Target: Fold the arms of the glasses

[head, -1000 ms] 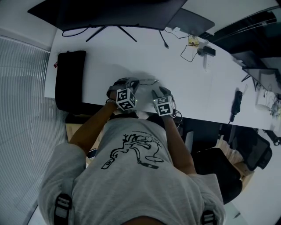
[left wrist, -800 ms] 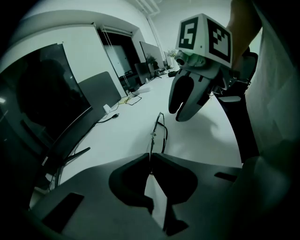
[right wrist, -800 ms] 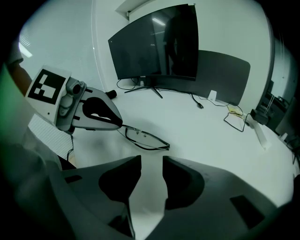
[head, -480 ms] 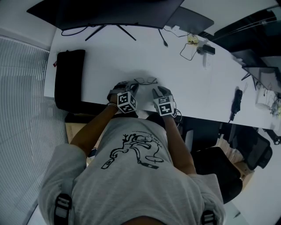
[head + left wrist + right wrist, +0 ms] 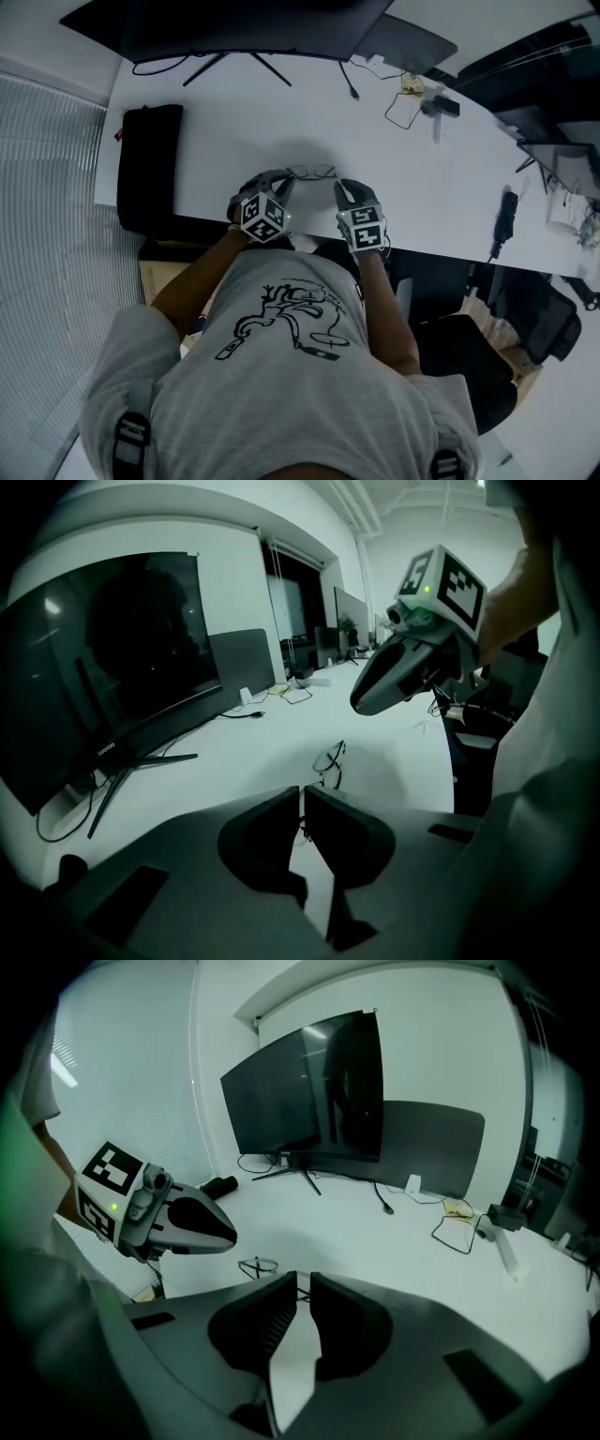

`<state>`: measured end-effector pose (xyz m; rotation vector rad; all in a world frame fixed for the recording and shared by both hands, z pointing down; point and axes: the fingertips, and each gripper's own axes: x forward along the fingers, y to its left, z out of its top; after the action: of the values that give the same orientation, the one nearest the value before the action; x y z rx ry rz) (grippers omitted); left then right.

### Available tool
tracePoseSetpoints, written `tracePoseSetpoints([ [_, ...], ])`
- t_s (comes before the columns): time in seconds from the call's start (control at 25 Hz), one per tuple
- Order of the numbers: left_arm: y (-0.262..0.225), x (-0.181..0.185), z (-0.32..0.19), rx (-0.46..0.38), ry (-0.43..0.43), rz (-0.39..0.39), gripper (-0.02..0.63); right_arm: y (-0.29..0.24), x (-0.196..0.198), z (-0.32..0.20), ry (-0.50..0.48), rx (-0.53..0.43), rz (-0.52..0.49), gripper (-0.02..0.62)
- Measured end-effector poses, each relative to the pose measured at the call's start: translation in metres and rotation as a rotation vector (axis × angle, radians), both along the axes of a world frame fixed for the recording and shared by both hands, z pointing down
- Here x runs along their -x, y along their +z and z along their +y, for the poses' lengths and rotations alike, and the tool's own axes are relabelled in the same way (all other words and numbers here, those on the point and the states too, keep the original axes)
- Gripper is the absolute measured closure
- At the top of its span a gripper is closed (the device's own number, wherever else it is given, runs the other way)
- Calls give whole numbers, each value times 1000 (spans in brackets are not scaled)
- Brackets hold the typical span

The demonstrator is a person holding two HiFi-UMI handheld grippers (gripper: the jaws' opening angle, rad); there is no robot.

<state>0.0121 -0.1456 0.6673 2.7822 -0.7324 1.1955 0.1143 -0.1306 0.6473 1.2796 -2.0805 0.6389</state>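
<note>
The wire-rimmed glasses [image 5: 312, 172] lie on the white table [image 5: 234, 122] near its front edge, between my two grippers. They also show in the left gripper view, glasses [image 5: 330, 761], and in the right gripper view, glasses [image 5: 258, 1267]. My left gripper [image 5: 279, 187] [image 5: 302, 803] sits just left of them with its jaws together. A thin dark bit of frame shows at the slit, and I cannot tell whether the pads pinch it. My right gripper [image 5: 345, 192] [image 5: 304, 1288] hovers above the table to their right. Its jaws are closing to a narrow gap with nothing gripped.
A big dark monitor [image 5: 253, 28] on a splayed stand fills the back of the table. A black pouch [image 5: 148, 169] lies at the left end. Cables and small parts [image 5: 412, 98] lie at the back right. A black chair [image 5: 478, 366] stands to my right.
The right gripper has lifted off the table beside the glasses. The left gripper has rolled a little and shifted slightly. The glasses have stayed in place.
</note>
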Motion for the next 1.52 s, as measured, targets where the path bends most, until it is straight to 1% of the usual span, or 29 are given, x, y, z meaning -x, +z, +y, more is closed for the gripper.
tracePoseSetpoints([
  [0.16,-34,-1,-4,33,-75,119,575,-31,-3,-7,3,-62,-30,558],
  [0.36,-78,0,-14,75,-170,275,581,-72,-2,-14,1,-113,-65,571],
  [0.56,-123,0,-21,83,-220,384,584,-117,1,-20,-5,-169,-105,578],
  [0.88,-184,0,-23,72,-251,508,584,-179,5,-24,-19,-233,-137,584],
  [1.28,-251,6,-25,27,-263,618,584,-246,12,-22,-56,-321,-148,584],
  [1.52,-284,8,-23,-4,-257,668,584,-281,19,-17,-83,-359,-184,584],
])
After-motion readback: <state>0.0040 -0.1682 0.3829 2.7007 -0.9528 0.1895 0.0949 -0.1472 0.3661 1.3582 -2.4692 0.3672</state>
